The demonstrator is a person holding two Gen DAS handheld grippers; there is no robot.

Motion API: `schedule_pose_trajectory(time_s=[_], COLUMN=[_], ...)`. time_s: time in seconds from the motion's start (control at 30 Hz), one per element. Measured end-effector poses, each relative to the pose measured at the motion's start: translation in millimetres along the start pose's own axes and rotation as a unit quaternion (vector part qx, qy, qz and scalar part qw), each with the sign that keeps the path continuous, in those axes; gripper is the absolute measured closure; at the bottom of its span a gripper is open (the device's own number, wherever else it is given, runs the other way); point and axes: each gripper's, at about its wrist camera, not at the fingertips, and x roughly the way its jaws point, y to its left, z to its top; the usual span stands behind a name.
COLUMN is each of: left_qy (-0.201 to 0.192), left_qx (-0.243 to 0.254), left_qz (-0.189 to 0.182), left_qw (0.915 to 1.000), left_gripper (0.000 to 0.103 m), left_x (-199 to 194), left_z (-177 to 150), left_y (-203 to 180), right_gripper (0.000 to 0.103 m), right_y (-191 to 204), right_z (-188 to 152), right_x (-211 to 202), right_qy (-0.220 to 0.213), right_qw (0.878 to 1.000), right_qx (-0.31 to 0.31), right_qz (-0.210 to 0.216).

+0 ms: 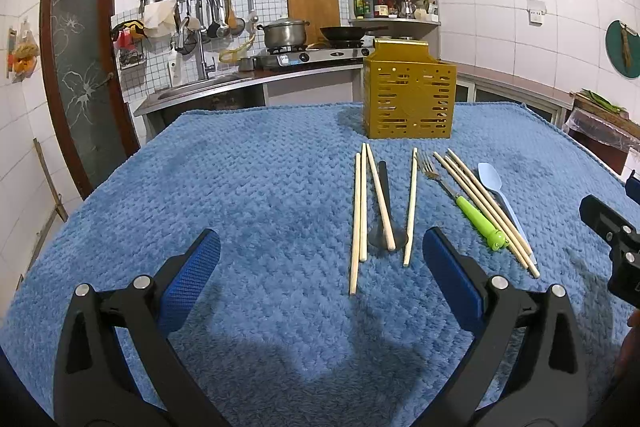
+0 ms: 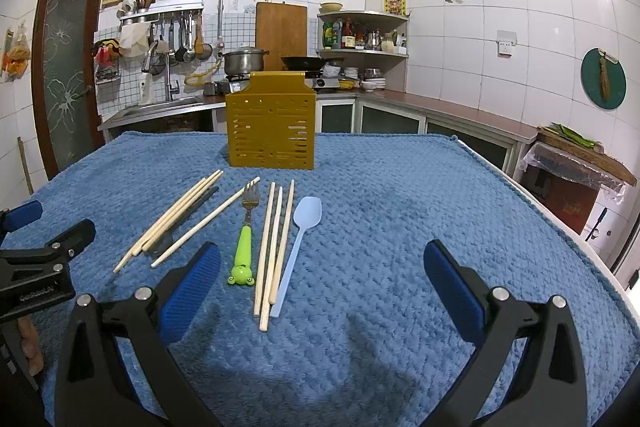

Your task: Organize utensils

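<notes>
A gold slotted utensil holder [image 1: 409,94] stands upright at the far side of the blue cloth; it also shows in the right wrist view [image 2: 271,123]. In front of it lie several wooden chopsticks [image 1: 363,211] [image 2: 272,247], a black spoon [image 1: 385,207] under one chopstick, a fork with a green frog handle [image 1: 472,209] [image 2: 245,243] and a light blue spoon [image 1: 500,191] [image 2: 300,243]. My left gripper [image 1: 320,267] is open and empty, near the chopsticks' near ends. My right gripper [image 2: 320,275] is open and empty, just right of the blue spoon.
The blue fleece cloth [image 1: 248,187] [image 2: 420,211] covers the whole table. The right gripper's body [image 1: 612,239] shows at the right edge of the left view; the left gripper's body [image 2: 36,267] shows at the left of the right view. A kitchen counter with stove and sink lies behind.
</notes>
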Motion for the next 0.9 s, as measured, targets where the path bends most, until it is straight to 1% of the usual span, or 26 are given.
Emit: schedule_pose_trajectory(time_s=[0.9], left_qy=[-0.004], left_qx=[0.001], left_qz=[-0.002], left_qw=[1.0], left_gripper=[0.005], left_x=[-2.9], left_z=[2.9], left_y=[-3.4], right_gripper=[0.004], right_y=[-2.0], right_z=[1.5], right_x=[-0.1], right_qy=[-0.002], right_qw=[1.0], right_qx=[0.002], right_qz=[-0.005])
